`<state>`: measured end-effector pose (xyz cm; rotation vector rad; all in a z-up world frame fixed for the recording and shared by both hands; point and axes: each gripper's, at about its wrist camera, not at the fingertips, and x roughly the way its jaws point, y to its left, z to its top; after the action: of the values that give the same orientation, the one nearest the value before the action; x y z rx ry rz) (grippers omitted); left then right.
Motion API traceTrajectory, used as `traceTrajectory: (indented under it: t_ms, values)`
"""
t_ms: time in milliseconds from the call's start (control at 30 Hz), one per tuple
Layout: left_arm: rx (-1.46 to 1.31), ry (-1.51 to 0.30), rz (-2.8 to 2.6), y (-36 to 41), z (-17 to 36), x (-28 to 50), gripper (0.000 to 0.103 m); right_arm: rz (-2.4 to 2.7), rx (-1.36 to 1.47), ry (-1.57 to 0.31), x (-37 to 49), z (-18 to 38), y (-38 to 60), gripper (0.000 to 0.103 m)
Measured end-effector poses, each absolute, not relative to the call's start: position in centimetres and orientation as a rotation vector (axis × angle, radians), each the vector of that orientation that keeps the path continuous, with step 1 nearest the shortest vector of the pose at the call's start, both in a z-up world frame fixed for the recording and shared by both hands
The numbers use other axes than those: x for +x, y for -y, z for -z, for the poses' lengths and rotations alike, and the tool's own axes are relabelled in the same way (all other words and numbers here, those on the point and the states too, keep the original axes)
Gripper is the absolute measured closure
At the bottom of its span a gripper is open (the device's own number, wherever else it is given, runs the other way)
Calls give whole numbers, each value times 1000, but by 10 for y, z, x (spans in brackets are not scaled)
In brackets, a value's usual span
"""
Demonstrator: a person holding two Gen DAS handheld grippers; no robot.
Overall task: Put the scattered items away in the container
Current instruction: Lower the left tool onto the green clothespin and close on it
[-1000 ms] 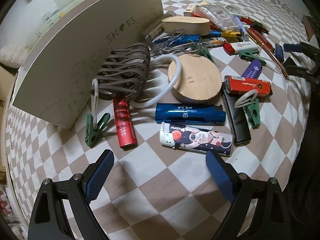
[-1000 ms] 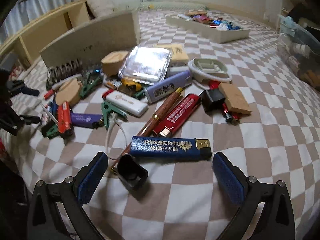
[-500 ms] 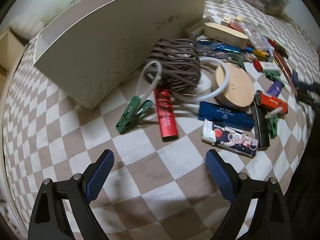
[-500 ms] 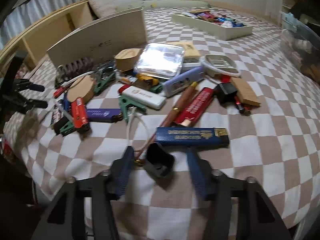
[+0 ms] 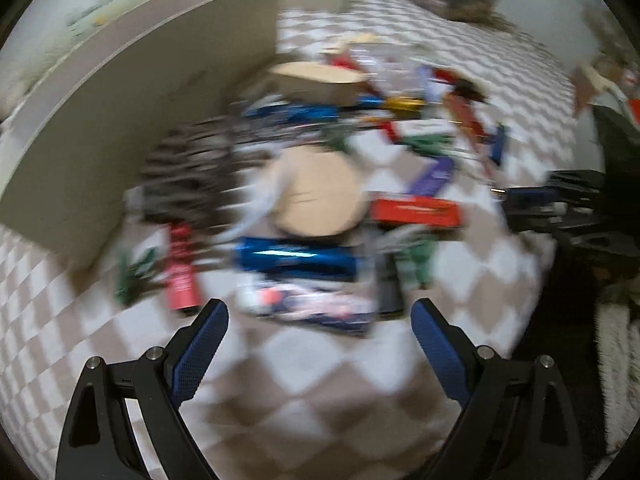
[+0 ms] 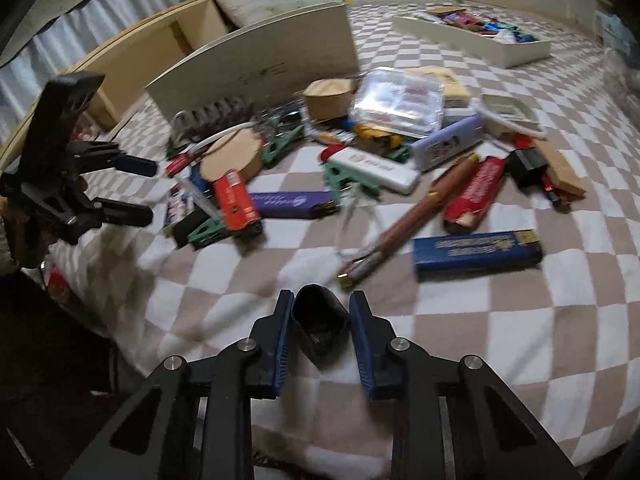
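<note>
My right gripper (image 6: pixel 321 320) is shut on a small black cap (image 6: pixel 320 324) and holds it above the checkered cloth. Beyond it lie a blue lighter (image 6: pixel 476 255), a brown pen (image 6: pixel 412 216), a red lighter (image 6: pixel 474 194) and a purple lighter (image 6: pixel 290 204). My left gripper (image 5: pixel 316 320) is open and empty, just short of a patterned lighter (image 5: pixel 308 306) and a blue lighter (image 5: pixel 296 260); it also shows at the left of the right wrist view (image 6: pixel 132 188). The left wrist view is blurred. The white shoe-box lid (image 5: pixel 120 120) stands on edge behind the pile.
A wooden disc (image 5: pixel 320 192), a dark coiled holder (image 5: pixel 184 176), a red tube (image 5: pixel 182 268) and green clips lie near the lid. A white tray (image 6: pixel 472 38) of small items stands at the back right. The bed edge drops off at the left (image 6: pixel 100 320).
My right gripper closed on the black cap and lifted it off the cloth. My left gripper swung back toward the pile and stays open.
</note>
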<state>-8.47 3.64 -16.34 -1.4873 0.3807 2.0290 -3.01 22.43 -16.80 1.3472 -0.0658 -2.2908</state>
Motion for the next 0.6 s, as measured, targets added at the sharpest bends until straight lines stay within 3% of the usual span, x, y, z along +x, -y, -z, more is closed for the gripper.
traceTrajectory:
  t_ms: [600]
  values:
    - [-1509,-185,-1807,-57,169,-79,17,2251,1359,103,-23,170,-217,74]
